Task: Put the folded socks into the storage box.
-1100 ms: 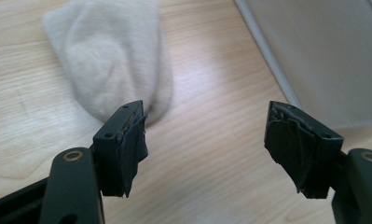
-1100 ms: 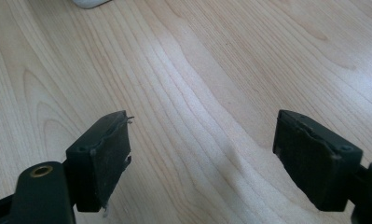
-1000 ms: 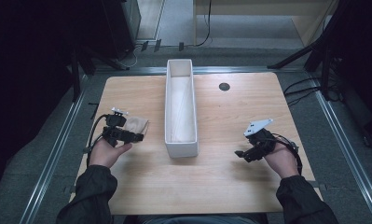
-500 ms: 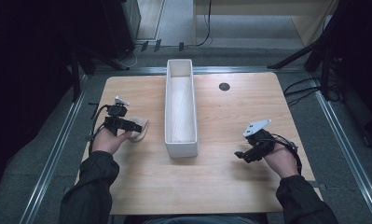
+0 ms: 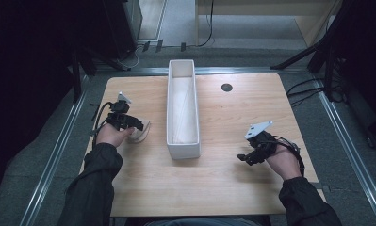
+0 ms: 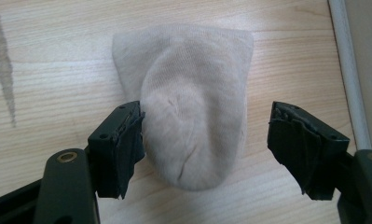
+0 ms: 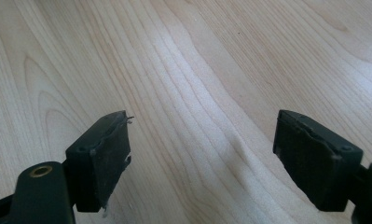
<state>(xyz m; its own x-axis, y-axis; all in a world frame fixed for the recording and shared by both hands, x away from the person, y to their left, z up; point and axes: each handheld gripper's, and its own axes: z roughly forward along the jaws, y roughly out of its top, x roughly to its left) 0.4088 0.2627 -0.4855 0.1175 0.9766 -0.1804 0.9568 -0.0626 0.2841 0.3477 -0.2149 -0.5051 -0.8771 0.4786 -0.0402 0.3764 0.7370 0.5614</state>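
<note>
A rolled beige sock (image 6: 193, 126) lies on the wooden table (image 5: 223, 179), left of the long white bin (image 5: 182, 141). My left gripper (image 6: 207, 116) straddles it, and its jaws have just been opening. One pad (image 6: 127, 140) brushes the sock's side, while the other stands well off it. From above, the left gripper (image 5: 134, 126) sits over the sock (image 5: 143, 135) near the table's left edge. My right gripper (image 7: 203, 121) is open over bare wood, with nothing between its jaws. In the high view the right gripper (image 5: 247, 158) rests at the right front.
The white bin runs lengthwise down the middle of the table, between the two hands. A small black hole (image 5: 226, 87) sits in the tabletop at the far right. Cables (image 5: 313, 89) and dark stands surround the table on the floor.
The left hand has slid toward the far side of the table and sunk a little. Its jaws stand wider around the sock. The right hand has kept still.
</note>
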